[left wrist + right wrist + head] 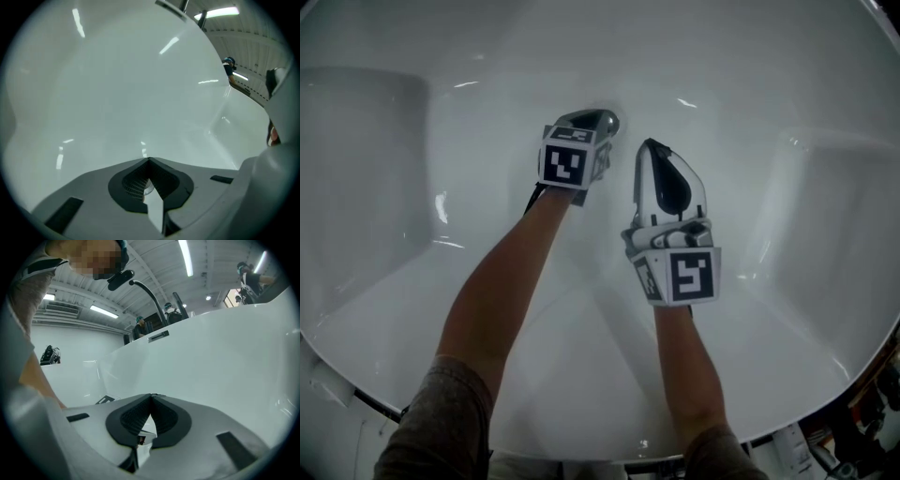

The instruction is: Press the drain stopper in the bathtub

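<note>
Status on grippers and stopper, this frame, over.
Shut, empty: left hand-held gripper, right hand-held gripper. Both down inside bathtub. No drain stopper in sight. No obstruction seen.

The light is dim and cool, coming from ceiling strip lights [186, 258] overhead, which leave short white glints on the glossy bathtub [750, 131] walls. Shadows are soft and faint. All three views bow strongly at the edges, with corners vignetted black, and the nearest foreground looks slightly soft.
</note>
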A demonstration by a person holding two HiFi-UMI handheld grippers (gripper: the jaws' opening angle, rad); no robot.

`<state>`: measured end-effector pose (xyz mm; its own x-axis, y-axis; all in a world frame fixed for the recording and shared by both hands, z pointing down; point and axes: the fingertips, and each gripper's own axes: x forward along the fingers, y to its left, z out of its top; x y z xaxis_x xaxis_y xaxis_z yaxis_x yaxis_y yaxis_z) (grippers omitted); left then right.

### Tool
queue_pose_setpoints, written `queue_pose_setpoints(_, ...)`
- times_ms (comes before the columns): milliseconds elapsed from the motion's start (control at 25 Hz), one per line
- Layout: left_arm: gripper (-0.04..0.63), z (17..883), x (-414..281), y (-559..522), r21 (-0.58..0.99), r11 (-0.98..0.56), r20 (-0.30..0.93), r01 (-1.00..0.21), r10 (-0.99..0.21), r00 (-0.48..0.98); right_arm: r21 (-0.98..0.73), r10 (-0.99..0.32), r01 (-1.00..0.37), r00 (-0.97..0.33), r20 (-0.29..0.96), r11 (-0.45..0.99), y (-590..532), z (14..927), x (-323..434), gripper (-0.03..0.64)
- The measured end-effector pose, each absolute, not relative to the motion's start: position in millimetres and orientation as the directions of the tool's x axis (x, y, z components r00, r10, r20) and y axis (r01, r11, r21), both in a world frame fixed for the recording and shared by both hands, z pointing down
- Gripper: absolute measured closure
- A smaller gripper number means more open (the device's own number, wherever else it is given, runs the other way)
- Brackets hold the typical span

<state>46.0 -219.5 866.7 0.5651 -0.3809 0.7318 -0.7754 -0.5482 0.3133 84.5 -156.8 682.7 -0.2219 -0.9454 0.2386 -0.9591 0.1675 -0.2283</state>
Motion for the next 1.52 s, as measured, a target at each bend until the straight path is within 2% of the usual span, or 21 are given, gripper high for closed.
queue_pose_setpoints(360,0.595,940.8,35.0,-199.1,0.288,-0.519,0.857,-0.805,-0.235,0.459,-0.253,-0.937,-0.953,-0.232,0.262,0.166,-149.6,704.5,84.2,0.614)
queue_pose_setpoints(680,0.595,943.5,36.5,-199.8,0.260,-0.553,0.857,-0.792,-0.245,0.453,-0.272,-0.934,-0.949,-0.232,0.272,0.157,-147.7,714.6,81.4,0.614)
queue_pose_setpoints(920,0.594,944.0,43.3,-197.8,0.277,-0.559,0.872,-0.782,-0.196,0.449,-0.269,-0.934,-0.949,-0.235,0.268,0.162,-148.1,714.7,78.8,0.614)
queue_pose_setpoints(1240,0.594,957.6,53.2,-200.5,0.156,-0.647,0.916,-0.746,-0.188,0.354,-0.252,-0.935,-0.952,-0.239,0.263,0.173,-149.0,713.4,84.2,0.614)
queue_pose_setpoints(1520,0.594,948.5,42.9,-199.7,0.211,-0.572,0.892,-0.793,-0.219,0.395,-0.241,-0.941,-0.957,-0.225,0.252,0.164,-148.5,706.5,86.8,0.614)
